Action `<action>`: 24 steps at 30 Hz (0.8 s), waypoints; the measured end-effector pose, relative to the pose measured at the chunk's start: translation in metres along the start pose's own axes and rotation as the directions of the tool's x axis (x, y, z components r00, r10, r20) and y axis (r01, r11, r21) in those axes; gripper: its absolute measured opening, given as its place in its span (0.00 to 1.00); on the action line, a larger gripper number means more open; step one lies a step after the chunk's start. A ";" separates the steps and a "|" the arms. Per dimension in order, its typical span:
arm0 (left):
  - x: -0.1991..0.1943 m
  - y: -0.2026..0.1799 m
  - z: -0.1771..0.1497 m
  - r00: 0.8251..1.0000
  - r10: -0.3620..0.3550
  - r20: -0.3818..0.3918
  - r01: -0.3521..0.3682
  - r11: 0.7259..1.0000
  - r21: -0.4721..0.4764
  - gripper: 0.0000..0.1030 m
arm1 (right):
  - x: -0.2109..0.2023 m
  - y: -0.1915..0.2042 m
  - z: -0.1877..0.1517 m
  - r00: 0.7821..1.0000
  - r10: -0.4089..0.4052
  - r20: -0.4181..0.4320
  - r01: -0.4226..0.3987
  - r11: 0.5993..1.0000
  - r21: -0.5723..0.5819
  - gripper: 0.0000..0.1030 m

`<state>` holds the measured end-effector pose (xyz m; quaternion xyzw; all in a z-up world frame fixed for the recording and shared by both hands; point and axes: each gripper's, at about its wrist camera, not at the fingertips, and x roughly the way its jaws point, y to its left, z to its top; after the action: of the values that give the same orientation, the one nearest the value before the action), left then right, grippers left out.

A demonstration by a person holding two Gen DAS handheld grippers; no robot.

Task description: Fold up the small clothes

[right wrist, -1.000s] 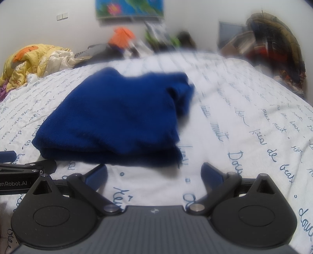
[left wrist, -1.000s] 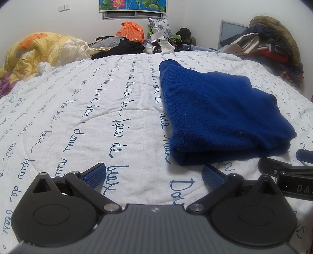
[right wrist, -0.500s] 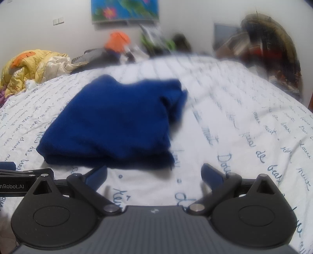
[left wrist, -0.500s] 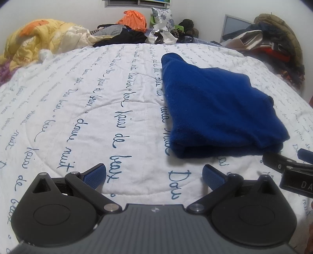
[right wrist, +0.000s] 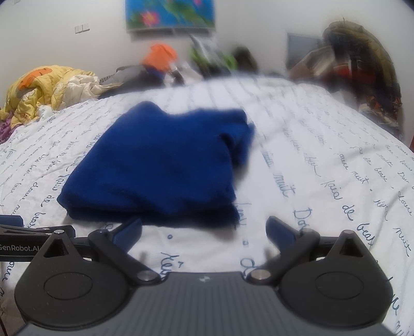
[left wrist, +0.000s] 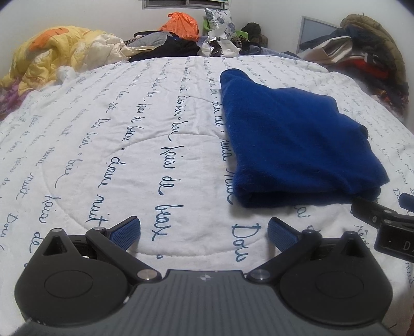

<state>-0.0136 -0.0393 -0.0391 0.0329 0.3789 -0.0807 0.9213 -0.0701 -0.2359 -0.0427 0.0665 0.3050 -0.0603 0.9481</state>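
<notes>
Both tongs hover low over the bed [left wrist: 155, 144] with their blue-padded fingers spread wide and nothing between them. The left tongs [left wrist: 204, 231] point across bare quilted bedspread printed with blue script, and the folded blue garment [left wrist: 292, 144] lies ahead of them and off to their right, flat on the bedspread, its thick folded edge turned toward the tongs and apart from the fingertips. From the right tongs [right wrist: 204, 230] the same blue garment [right wrist: 160, 165] sits just ahead and slightly to their left, its near edge close to the left fingertip; whether they touch is unclear in the blurred view. The right tongs also show at the right edge of the left wrist view, just past the garment's near corner. Beyond the garment, at the far side of the bed, lie a yellow quilt [left wrist: 51, 56], an orange bag [left wrist: 181, 23] and a heap of dark clothes [left wrist: 362, 51].
</notes>
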 end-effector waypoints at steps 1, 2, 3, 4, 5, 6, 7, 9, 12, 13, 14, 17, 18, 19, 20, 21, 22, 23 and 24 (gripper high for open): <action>0.000 0.000 0.000 1.000 0.000 0.001 0.000 1.000 0.002 1.00 | 0.000 0.000 0.000 1.000 0.001 -0.001 -0.001 1.000 0.001 1.00; 0.000 0.000 0.000 1.000 0.001 0.002 -0.001 1.000 0.003 1.00 | 0.000 0.000 0.000 1.000 0.001 -0.001 -0.001 1.000 0.001 1.00; 0.000 0.000 0.000 1.000 0.001 0.002 -0.001 1.000 0.005 1.00 | 0.000 0.000 0.000 1.000 0.001 -0.002 -0.001 1.000 0.002 1.00; 0.000 0.000 0.000 1.000 0.001 0.002 -0.001 1.000 0.008 1.00 | 0.000 0.001 0.000 1.000 0.002 -0.002 -0.002 1.000 0.002 1.00; 0.000 -0.001 0.000 1.000 0.002 0.002 -0.002 1.000 0.011 1.00 | 0.000 0.001 0.000 1.000 0.002 -0.003 -0.002 1.000 0.002 1.00; 0.000 -0.001 0.000 1.000 0.003 0.002 -0.003 1.000 0.013 1.00 | 0.000 0.000 0.000 1.000 0.001 -0.002 -0.001 1.000 0.002 1.00; 0.000 -0.002 0.000 1.000 0.003 0.002 -0.003 1.000 0.015 1.00 | 0.000 0.001 0.000 1.000 0.002 -0.002 -0.002 1.000 0.002 1.00; 0.000 -0.002 0.000 1.000 0.004 0.002 -0.004 1.000 0.018 1.00 | 0.000 0.001 0.000 1.000 0.004 -0.003 -0.004 1.000 0.002 1.00; 0.000 -0.002 0.000 1.000 0.004 0.003 -0.004 1.000 0.020 1.00 | 0.000 0.001 -0.001 1.000 0.006 -0.003 -0.006 1.000 0.002 1.00; 0.000 -0.002 0.000 1.000 0.004 0.003 -0.004 1.000 0.020 1.00 | 0.000 0.001 -0.001 1.000 0.006 -0.003 -0.006 1.000 0.002 1.00; -0.001 -0.002 0.000 1.000 0.004 0.003 -0.004 1.000 0.021 1.00 | 0.000 0.001 -0.001 1.000 0.006 -0.004 -0.006 1.000 0.002 1.00; 0.000 -0.002 0.000 1.000 0.005 0.003 -0.005 1.000 0.020 1.00 | 0.001 0.002 -0.001 1.000 0.007 -0.005 -0.007 1.000 0.001 1.00; -0.001 -0.002 0.000 1.000 0.005 0.003 -0.005 1.000 0.020 1.00 | 0.001 0.002 -0.001 1.000 0.006 -0.005 -0.006 1.000 0.001 1.00; -0.001 -0.002 0.000 1.000 0.005 0.003 -0.005 1.000 0.020 1.00 | 0.001 0.002 -0.002 1.000 0.007 -0.005 -0.007 1.000 0.001 1.00; -0.001 -0.002 0.000 1.000 0.005 0.003 -0.005 1.000 0.020 1.00 | 0.001 0.002 -0.001 1.000 0.006 -0.004 -0.006 1.000 0.002 1.00; -0.001 -0.002 0.000 1.000 0.005 0.003 -0.005 1.000 0.021 1.00 | 0.001 0.002 -0.001 1.000 0.006 -0.004 -0.006 1.000 0.003 1.00; -0.001 -0.002 0.000 1.000 0.006 0.003 -0.006 1.000 0.022 1.00 | 0.001 0.002 -0.001 1.000 0.007 -0.004 -0.007 1.000 0.003 1.00; -0.001 -0.002 0.000 1.000 0.006 0.003 -0.006 1.000 0.022 1.00 | 0.001 0.002 -0.001 1.000 0.007 -0.005 -0.007 1.000 0.002 1.00; -0.001 -0.002 0.000 1.000 0.006 0.003 -0.006 1.000 0.022 1.00 | 0.001 0.002 -0.002 1.000 0.007 -0.005 -0.007 1.000 0.002 1.00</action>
<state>-0.0142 -0.0412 -0.0384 0.0441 0.3765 -0.0823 0.9217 -0.0699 -0.2333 -0.0442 0.0688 0.3072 -0.0572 0.9474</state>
